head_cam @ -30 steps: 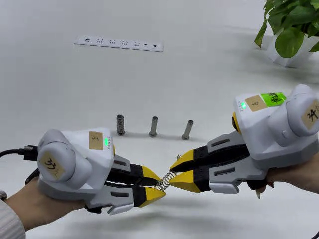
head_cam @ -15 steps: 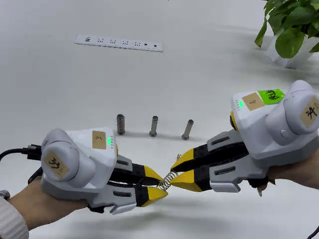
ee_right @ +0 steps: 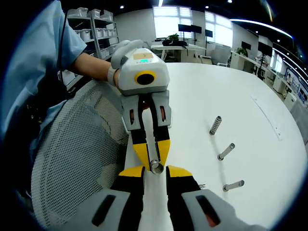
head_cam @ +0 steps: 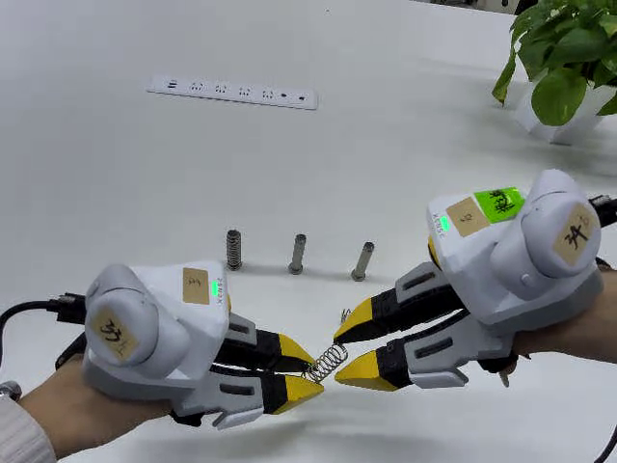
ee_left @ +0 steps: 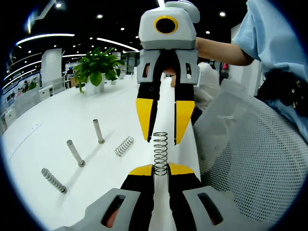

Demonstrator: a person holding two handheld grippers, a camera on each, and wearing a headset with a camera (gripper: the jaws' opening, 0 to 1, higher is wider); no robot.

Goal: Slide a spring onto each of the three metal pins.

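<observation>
Three pins stand on the table (head_cam: 125, 183): one sprung pin (head_cam: 233, 248), a bare middle pin (head_cam: 298, 254) and a bare end pin (head_cam: 362, 261). A loose spring (ee_left: 124, 145) lies nearby. The jaws of the left gripper (head_cam: 314, 371) clench a third spring (head_cam: 328, 360); those of the right gripper (head_cam: 339, 355) gape either side of its free end.

spring (head_cam: 327, 361): shiny coiled metal wire
pins (head_cam: 297, 254): dull grey metal
table (head_cam: 116, 174): smooth matt white
fingers (head_cam: 292, 390): matt plastic

Bright, even overhead light on my white table (head_cam: 116, 212), with only soft grey shadows at the frame's bottom under my left gripper (head_cam: 310, 371) and right gripper (head_cam: 339, 357). Ceiling lamps (ee_left: 98, 16) glare at upper left in the left gripper view. Fisheye bends the edges hard there, yet the spring (ee_left: 160, 151) at centre reads sharp.
</observation>
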